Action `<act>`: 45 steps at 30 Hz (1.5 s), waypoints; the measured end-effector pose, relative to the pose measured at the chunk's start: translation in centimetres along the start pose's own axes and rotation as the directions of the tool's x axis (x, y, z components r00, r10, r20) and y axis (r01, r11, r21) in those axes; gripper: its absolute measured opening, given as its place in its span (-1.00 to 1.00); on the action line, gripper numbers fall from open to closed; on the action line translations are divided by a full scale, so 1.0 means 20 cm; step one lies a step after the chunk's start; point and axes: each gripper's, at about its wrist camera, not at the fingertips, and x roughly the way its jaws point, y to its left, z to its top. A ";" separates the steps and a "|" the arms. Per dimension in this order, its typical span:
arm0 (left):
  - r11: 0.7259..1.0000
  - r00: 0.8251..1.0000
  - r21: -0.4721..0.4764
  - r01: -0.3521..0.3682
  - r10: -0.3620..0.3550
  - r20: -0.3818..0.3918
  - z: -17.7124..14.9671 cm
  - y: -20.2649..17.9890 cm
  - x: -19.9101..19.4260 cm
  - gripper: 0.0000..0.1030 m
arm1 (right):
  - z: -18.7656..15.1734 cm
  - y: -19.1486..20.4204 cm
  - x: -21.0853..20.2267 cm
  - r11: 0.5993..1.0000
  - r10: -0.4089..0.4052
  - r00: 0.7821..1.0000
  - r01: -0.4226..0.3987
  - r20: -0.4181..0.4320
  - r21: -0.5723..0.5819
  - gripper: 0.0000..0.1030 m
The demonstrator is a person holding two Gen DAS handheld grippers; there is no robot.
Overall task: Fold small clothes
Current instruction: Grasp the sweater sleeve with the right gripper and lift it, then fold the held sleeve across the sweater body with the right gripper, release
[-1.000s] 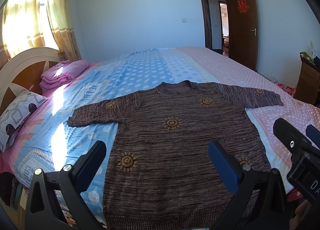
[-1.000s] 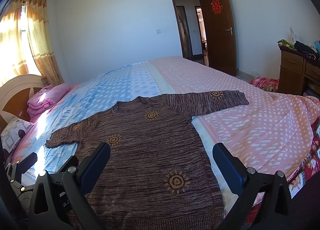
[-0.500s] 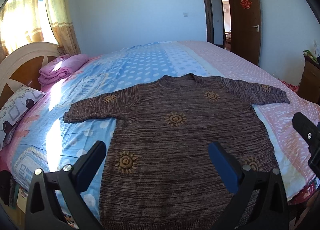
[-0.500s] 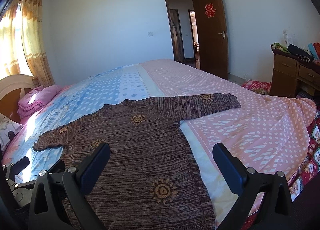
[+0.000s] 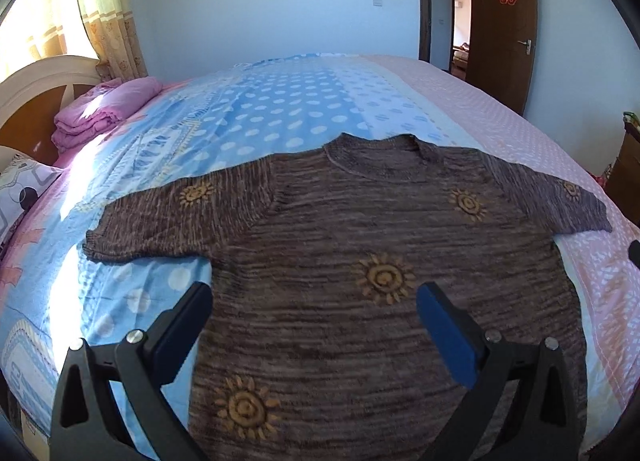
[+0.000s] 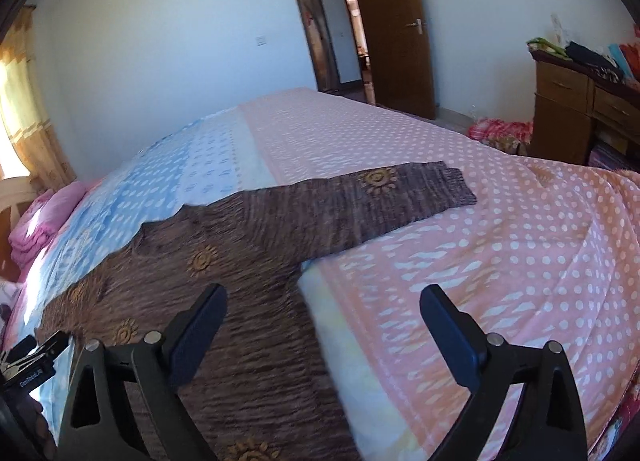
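A brown knit sweater (image 5: 360, 245) with yellow sun patterns lies flat on the bed, neck at the far side, both sleeves spread out. My left gripper (image 5: 314, 301) is open and empty, hovering over the sweater's lower body. My right gripper (image 6: 322, 307) is open and empty, above the sweater's right side edge below the armpit. The sweater's right sleeve (image 6: 380, 205) stretches across the pink bedspread in the right wrist view. The left gripper's body (image 6: 28, 361) shows at the lower left of the right wrist view.
The bed (image 5: 280, 109) has a blue and pink dotted cover. Folded pink bedding (image 5: 100, 113) and a pillow (image 5: 24, 193) lie by the headboard at left. A wooden dresser (image 6: 580, 109) stands at right, an open door (image 6: 396, 29) behind.
Both grippers have moved forward and lower over the bed. The right gripper has swung rightward toward the sweater's right edge and sleeve. The sweater has not moved.
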 end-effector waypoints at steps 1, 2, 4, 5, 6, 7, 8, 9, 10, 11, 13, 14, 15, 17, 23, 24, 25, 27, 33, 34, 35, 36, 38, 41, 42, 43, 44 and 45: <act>1.000 1.000 -0.010 -0.022 0.022 0.011 0.04 0.03 0.03 1.00 | 0.07 -0.08 0.04 0.999 -0.035 0.999 0.035 0.012 0.024 0.58; 0.999 0.999 -0.022 -0.043 0.044 0.023 0.08 0.06 0.05 1.00 | 0.13 -0.15 0.08 0.997 -0.064 0.998 0.063 0.017 0.049 0.56; 0.995 0.996 -0.057 -0.079 0.081 0.031 0.17 0.13 0.11 1.00 | 0.25 -0.33 0.17 0.983 -0.123 0.992 0.121 0.010 0.140 0.50; 0.993 0.995 -0.078 -0.087 0.090 0.032 0.20 0.16 0.15 1.00 | 0.29 -0.42 0.22 0.973 -0.136 0.991 0.134 0.000 0.190 0.49; 0.991 0.995 -0.099 -0.091 0.095 0.033 0.22 0.19 0.18 1.00 | 0.33 -0.52 0.27 0.957 -0.135 0.991 0.134 -0.013 0.256 0.49; 0.988 0.994 -0.118 -0.095 0.099 0.034 0.23 0.21 0.22 1.00 | 0.37 -0.61 0.33 0.940 -0.126 0.992 0.128 -0.028 0.317 0.44; 0.987 0.994 -0.129 -0.100 0.105 0.032 0.23 0.23 0.26 1.00 | 0.39 -0.69 0.40 0.919 -0.107 0.993 0.118 -0.051 0.376 0.38; 0.985 0.994 -0.135 -0.106 0.110 0.022 0.22 0.24 0.31 1.00 | 0.41 -0.76 0.48 0.898 -0.077 0.993 0.106 -0.085 0.426 0.28; 0.985 0.994 -0.136 -0.109 0.111 0.005 0.21 0.25 0.37 1.00 | 0.42 -0.81 0.54 0.882 -0.049 0.992 0.096 -0.113 0.461 0.18; 0.985 0.994 -0.134 -0.111 0.110 -0.014 0.19 0.25 0.42 1.00 | 0.42 -0.85 0.62 0.867 -0.017 0.990 0.085 -0.141 0.492 0.12; 0.983 0.991 -0.133 -0.128 0.121 -0.059 0.16 0.26 0.53 1.00 | 0.43 -0.87 0.73 0.860 0.011 0.981 0.090 -0.193 0.503 0.02; 0.981 0.989 -0.140 -0.136 0.127 -0.075 0.14 0.26 0.57 1.00 | 0.42 -0.86 0.77 0.864 0.007 0.976 0.104 -0.218 0.492 0.02; 0.978 0.988 -0.154 -0.138 0.125 -0.088 0.11 0.27 0.60 1.00 | 0.41 -0.84 0.80 0.868 0.014 0.971 0.106 -0.237 0.485 0.02; 0.975 0.988 -0.181 -0.129 0.111 -0.110 0.06 0.28 0.64 1.00 | 0.40 -0.80 0.81 0.887 -0.019 0.973 0.122 -0.230 0.445 0.02; 0.971 0.985 -0.207 -0.118 0.088 -0.148 0.04 0.28 0.67 1.00 | 0.41 -0.68 0.85 0.945 -0.157 0.955 0.219 -0.250 0.243 -0.47; 0.971 0.986 -0.211 -0.114 0.085 -0.145 0.04 0.28 0.67 1.00 | 0.41 -0.68 0.85 0.949 -0.139 0.959 0.200 -0.247 0.244 -0.67; 0.970 0.987 -0.217 -0.108 0.078 -0.143 0.04 0.29 0.67 1.00 | 0.42 -0.68 0.85 0.949 -0.126 0.960 0.190 -0.251 0.252 -0.80; 0.968 0.988 -0.233 -0.092 0.060 -0.140 0.03 0.31 0.68 1.00 | 0.44 -0.67 0.84 0.947 -0.132 0.957 0.199 -0.258 0.254 -0.83; 0.965 0.991 -0.252 -0.069 0.039 -0.124 0.04 0.32 0.70 1.00 | 0.63 -0.26 0.61 0.991 -0.006 0.992 0.024 -0.130 0.132 -0.84; 0.964 0.991 -0.254 -0.076 0.044 -0.129 0.04 0.32 0.70 1.00 | 0.66 -0.14 0.56 0.995 0.032 0.993 -0.021 -0.116 0.095 -0.84; 0.964 0.991 -0.254 -0.075 0.043 -0.127 0.04 0.32 0.70 1.00 | 0.67 -0.03 0.53 0.996 0.068 0.992 -0.062 -0.107 0.063 -0.84; 0.964 0.991 -0.255 -0.073 0.042 -0.125 0.04 0.32 0.69 1.00 | 0.68 0.10 0.49 0.994 0.113 0.988 -0.111 -0.102 0.022 -0.84; 0.963 0.992 -0.260 -0.065 0.035 -0.117 0.04 0.33 0.69 1.00 | 0.66 0.36 0.44 0.980 0.191 0.976 -0.196 -0.108 -0.043 -0.84; 0.960 0.995 -0.274 -0.046 0.019 -0.102 0.03 0.34 0.68 1.00 | 0.53 0.77 0.42 0.934 0.318 0.934 -0.337 -0.162 -0.114 -0.84; 0.959 0.995 -0.279 -0.040 0.013 -0.097 0.03 0.35 0.68 1.00 | 0.47 0.89 0.43 0.918 0.344 0.922 -0.370 -0.180 -0.142 -0.84; 0.958 0.996 -0.283 -0.035 0.008 -0.093 0.03 0.35 0.67 1.00 | 0.40 1.00 0.44 0.900 0.367 0.909 -0.400 -0.196 -0.172 -0.84; 0.958 0.996 -0.286 -0.030 0.005 -0.089 0.03 0.35 0.67 1.00 | 0.31 1.12 0.45 0.880 0.390 0.895 -0.432 -0.217 -0.199 -0.84; 0.957 0.996 -0.290 -0.025 0.000 -0.084 0.02 0.36 0.67 1.00 | 0.22 1.21 0.48 0.861 0.412 0.877 -0.463 -0.247 -0.209 -0.84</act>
